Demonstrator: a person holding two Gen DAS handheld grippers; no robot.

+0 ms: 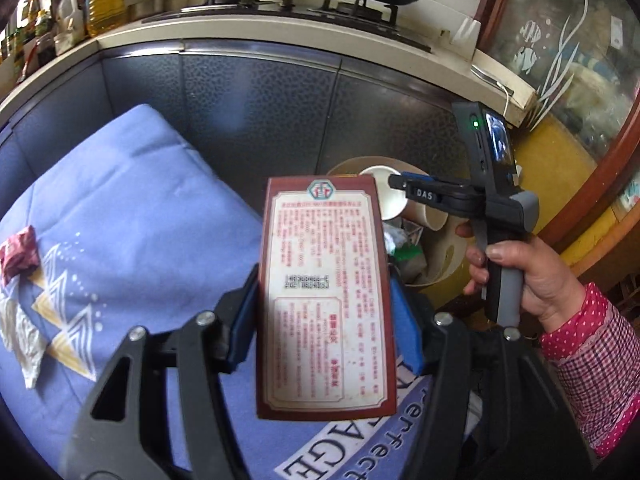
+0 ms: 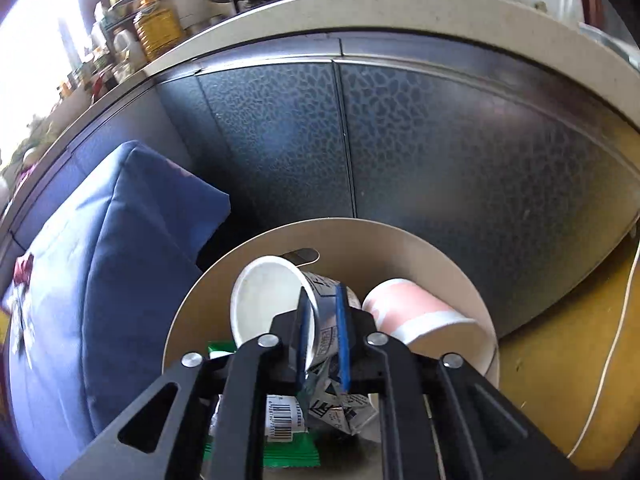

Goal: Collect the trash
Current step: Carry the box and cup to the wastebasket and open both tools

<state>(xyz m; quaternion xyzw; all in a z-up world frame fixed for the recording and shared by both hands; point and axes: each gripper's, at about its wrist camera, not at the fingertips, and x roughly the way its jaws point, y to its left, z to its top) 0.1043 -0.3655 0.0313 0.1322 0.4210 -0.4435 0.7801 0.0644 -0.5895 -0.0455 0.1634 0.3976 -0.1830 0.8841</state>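
My left gripper [image 1: 326,300] is shut on a dark red flat box [image 1: 324,300] with a cream label, held upright above the blue cloth. My right gripper [image 2: 322,320] is shut on a crushed white paper cup [image 2: 276,300] and holds it over the beige trash bin [image 2: 400,248]. The right gripper also shows in the left wrist view [image 1: 404,184], over the bin [image 1: 444,264]. Inside the bin lie a pink and white cup [image 2: 416,312] and a green wrapper [image 2: 288,448].
A blue cloth [image 1: 132,216] covers the surface at left, with a crumpled red wrapper [image 1: 20,254] and white crumpled paper [image 1: 28,344] on it. Dark cabinet doors [image 2: 400,140] stand behind the bin, under a counter with a stove [image 1: 304,8]. A white cord [image 2: 616,328] lies on the yellow floor.
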